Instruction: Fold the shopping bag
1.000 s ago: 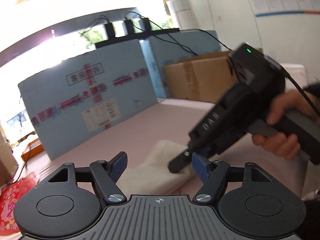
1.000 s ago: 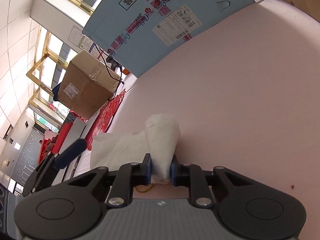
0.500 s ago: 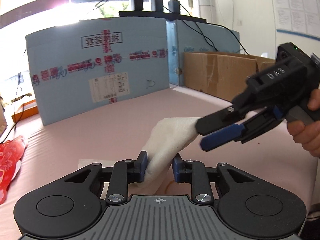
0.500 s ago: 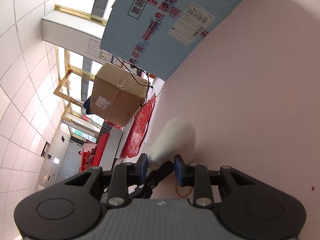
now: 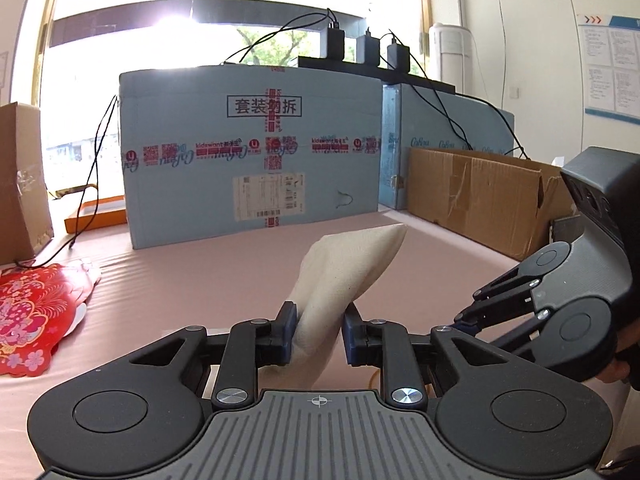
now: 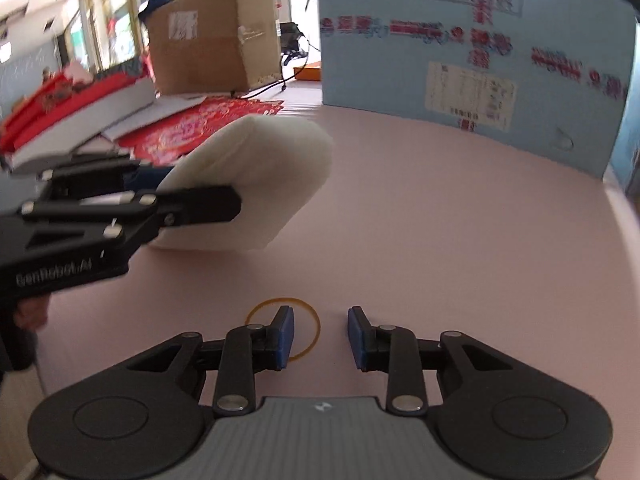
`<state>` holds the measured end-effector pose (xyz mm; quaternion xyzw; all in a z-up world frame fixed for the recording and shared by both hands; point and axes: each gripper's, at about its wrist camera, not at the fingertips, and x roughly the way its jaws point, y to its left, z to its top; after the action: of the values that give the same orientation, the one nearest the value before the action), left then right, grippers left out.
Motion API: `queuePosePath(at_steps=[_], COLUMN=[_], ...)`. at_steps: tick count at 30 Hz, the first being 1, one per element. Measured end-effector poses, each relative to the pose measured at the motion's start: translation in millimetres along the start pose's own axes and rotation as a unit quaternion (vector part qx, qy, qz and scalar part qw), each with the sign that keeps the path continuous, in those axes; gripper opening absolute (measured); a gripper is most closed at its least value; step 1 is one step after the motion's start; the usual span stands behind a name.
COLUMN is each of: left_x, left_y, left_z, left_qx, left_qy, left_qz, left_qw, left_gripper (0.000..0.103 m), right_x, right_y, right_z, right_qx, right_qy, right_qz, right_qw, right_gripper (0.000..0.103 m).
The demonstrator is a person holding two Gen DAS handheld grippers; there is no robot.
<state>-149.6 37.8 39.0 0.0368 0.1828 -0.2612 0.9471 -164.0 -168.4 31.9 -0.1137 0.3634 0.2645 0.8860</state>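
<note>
The folded cream shopping bag (image 5: 348, 272) is a thick rolled bundle held up off the pink table. My left gripper (image 5: 319, 334) is shut on its lower end. The bag (image 6: 256, 184) also shows in the right wrist view, with the left gripper (image 6: 192, 210) clamped on it. My right gripper (image 6: 321, 336) is open and empty, low over the table, with a yellow rubber band (image 6: 284, 332) lying under its left finger. The right gripper's body (image 5: 560, 320) sits at the right of the left wrist view.
A big blue carton (image 5: 252, 152) stands at the back of the pink table (image 6: 460, 240). A brown open box (image 5: 480, 196) is at the back right. Red patterned paper (image 5: 28, 312) lies at the left, and a taped brown box (image 6: 216, 36) stands beyond it.
The left gripper closed on the bag and raised it. The right gripper let go of the bag, opened, and drew back to the right, low over the table by the rubber band.
</note>
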Motion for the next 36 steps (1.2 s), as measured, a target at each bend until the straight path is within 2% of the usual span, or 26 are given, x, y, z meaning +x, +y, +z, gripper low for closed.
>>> queuePosePath(at_steps=[2, 7, 11, 15, 18, 21, 23, 24, 25, 28, 30, 31, 34, 36], left_x=[-0.3, 1.6, 6.7, 22.9, 38.6, 51.8, 57.7, 60.2, 63.5, 74.9, 79.5, 79.5, 77.9, 75.9], left_y=[-0.6, -9.8, -32.0, -64.2, -84.7, -94.3, -88.2, -81.4, -71.3, -45.0, -33.4, -32.8, -42.1, -52.4], left_z=[-1.5, -4.0, -3.1, -3.0, -2.8, -3.8, -1.0, 1.4, 4.3, 8.5, 8.1, 7.3, 3.2, 1.9], left_qx=[0.002, 0.020, 0.069, 0.144, 0.185, 0.201, 0.173, 0.145, 0.103, -0.006, -0.046, -0.045, -0.003, 0.032], left_qy=[-0.001, 0.005, 0.017, 0.047, 0.072, 0.093, 0.111, 0.118, 0.123, 0.131, 0.128, 0.126, 0.121, 0.116], left_qz=[-0.005, -0.023, -0.038, -0.042, -0.053, -0.075, -0.119, -0.148, -0.181, -0.224, -0.222, -0.212, -0.168, -0.145], left_qw=[1.0000, 0.9995, 0.9967, 0.9876, 0.9787, 0.9723, 0.9714, 0.9711, 0.9703, 0.9656, 0.9655, 0.9682, 0.9784, 0.9820], left_gripper=[0.023, 0.023, 0.023, 0.023, 0.025, 0.034, 0.052, 0.067, 0.075, 0.076, 0.075, 0.074, 0.075, 0.075], right_x=[-4.7, -18.9, -30.6, -41.7, -46.0, -43.3, -41.6, -42.1, -43.0, -40.8, -42.6, -43.0, -44.6, -45.5], right_y=[-3.8, -36.9, -83.1, -122.6, -136.5, -144.2, -146.6, -148.3, -150.3, -154.3, -153.6, -154.2, -156.5, -158.6], right_z=[-2.2, -12.0, -25.5, -45.8, -56.4, -63.8, -67.1, -69.3, -71.1, -76.5, -77.4, -78.6, -82.7, -86.9], right_qx=[0.012, 0.113, 0.238, 0.339, 0.374, 0.404, 0.414, 0.417, 0.420, 0.426, 0.420, 0.420, 0.425, 0.432], right_qy=[-0.001, -0.021, -0.032, -0.046, -0.052, -0.053, -0.053, -0.053, -0.053, -0.054, -0.062, -0.062, -0.063, -0.061], right_qz=[0.008, 0.030, 0.062, 0.076, 0.077, 0.090, 0.093, 0.087, 0.086, 0.090, 0.085, 0.085, 0.087, 0.096], right_qw=[1.000, 0.993, 0.969, 0.936, 0.923, 0.909, 0.904, 0.903, 0.902, 0.899, 0.901, 0.901, 0.899, 0.895], right_gripper=[0.000, 0.000, 0.000, 0.000, 0.000, 0.000, 0.000, 0.000, 0.000, 0.000, 0.000, 0.000, 0.000, 0.000])
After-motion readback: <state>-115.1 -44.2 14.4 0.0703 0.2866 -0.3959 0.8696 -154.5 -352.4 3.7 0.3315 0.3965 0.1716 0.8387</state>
